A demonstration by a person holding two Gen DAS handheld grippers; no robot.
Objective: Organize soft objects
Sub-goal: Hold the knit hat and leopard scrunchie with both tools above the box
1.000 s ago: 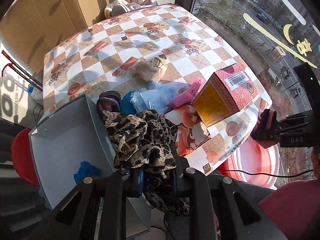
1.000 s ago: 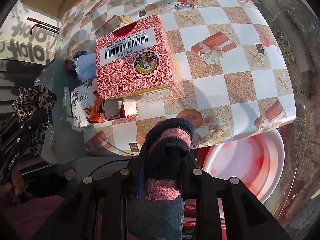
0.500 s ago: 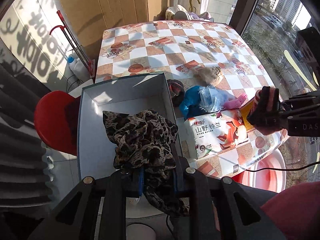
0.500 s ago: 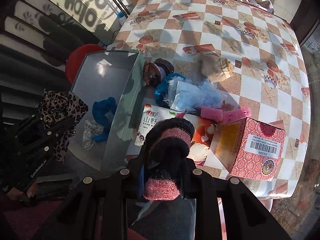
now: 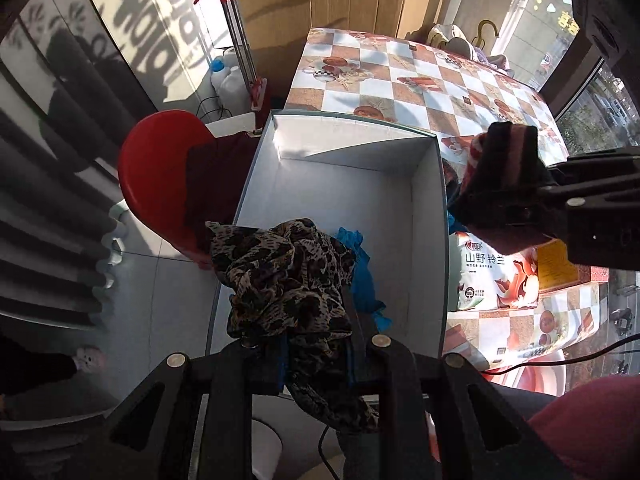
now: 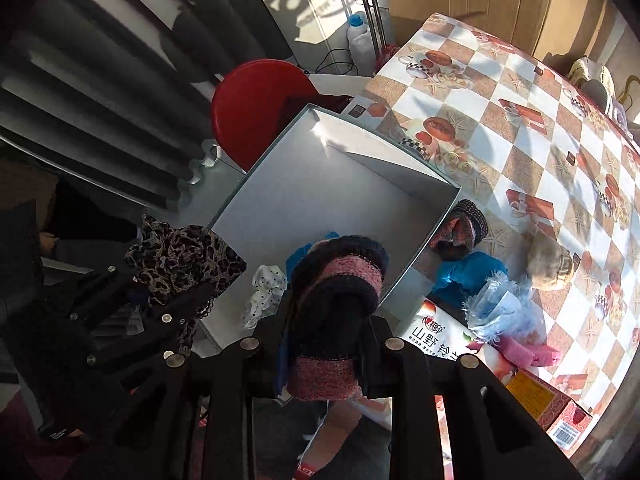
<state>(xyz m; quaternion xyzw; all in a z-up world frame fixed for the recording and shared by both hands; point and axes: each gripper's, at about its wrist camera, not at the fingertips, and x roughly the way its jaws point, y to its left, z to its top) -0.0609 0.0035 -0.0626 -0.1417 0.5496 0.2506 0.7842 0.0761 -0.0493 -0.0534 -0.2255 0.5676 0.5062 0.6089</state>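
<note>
Left wrist view: the left tool (image 5: 316, 344) is clamping a bunched leopard-print scarf (image 5: 284, 276), which is hanging over the near end of an open white cardboard box (image 5: 428, 216). A blue cloth (image 5: 362, 276) is lying on the box floor, partly hidden behind the scarf. At the right edge the right tool (image 5: 532, 200) is gripping a dark knitted sock with pink stripes (image 5: 500, 176) and is hovering at the box's right wall. A red stool (image 5: 154, 176) is standing on the floor to the left of the box.

Right wrist view: the right tool (image 6: 326, 344) is pinching the striped sock (image 6: 336, 284) above the box's near corner; the left tool (image 6: 176, 304) is holding the scarf (image 6: 180, 256) at the left. Inside the box (image 6: 320, 184), a white polka-dot scrunchie (image 6: 264, 288) is lying beside the blue cloth (image 6: 298, 256). On the checked surface (image 6: 520, 88), just outside the box wall, a second striped sock (image 6: 460, 232), a blue bundle (image 6: 468, 272), a pale blue fluffy item (image 6: 500, 304), a pink item (image 6: 524, 352) and a beige knitted item (image 6: 548, 264) are lying close together, next to a printed tissue pack (image 6: 436, 332).
</note>
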